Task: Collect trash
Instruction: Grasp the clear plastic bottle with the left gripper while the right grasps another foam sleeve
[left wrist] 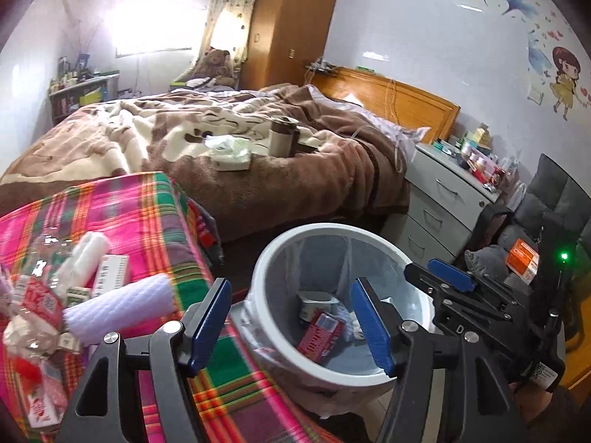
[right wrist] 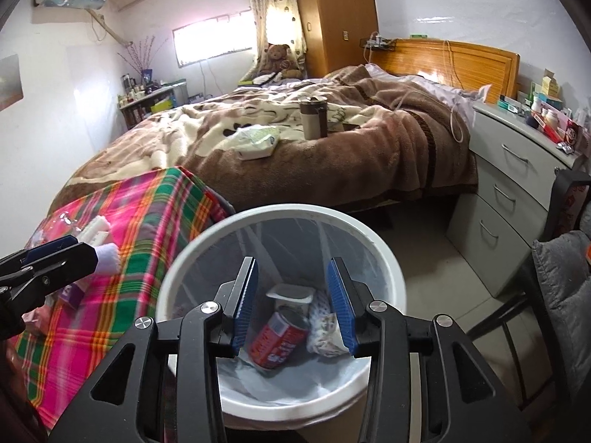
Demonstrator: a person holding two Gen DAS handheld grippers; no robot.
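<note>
The right gripper [right wrist: 293, 304] is held wide and empty above the white bin [right wrist: 388, 258], where a red can [right wrist: 277, 343] and crumpled wrappers [right wrist: 323, 326] lie. The left gripper [left wrist: 291, 323] is likewise spread, nothing between its jaws, poised over the gap between bin and plaid cloth [left wrist: 155, 206]. Remaining trash [left wrist: 40, 317] is heaped on the cloth's near left, beside a white foam roll [left wrist: 122, 306]. Loose plastic could be dragged off the cloth edge if gripped carelessly, and the light bin could be knocked over.
</note>
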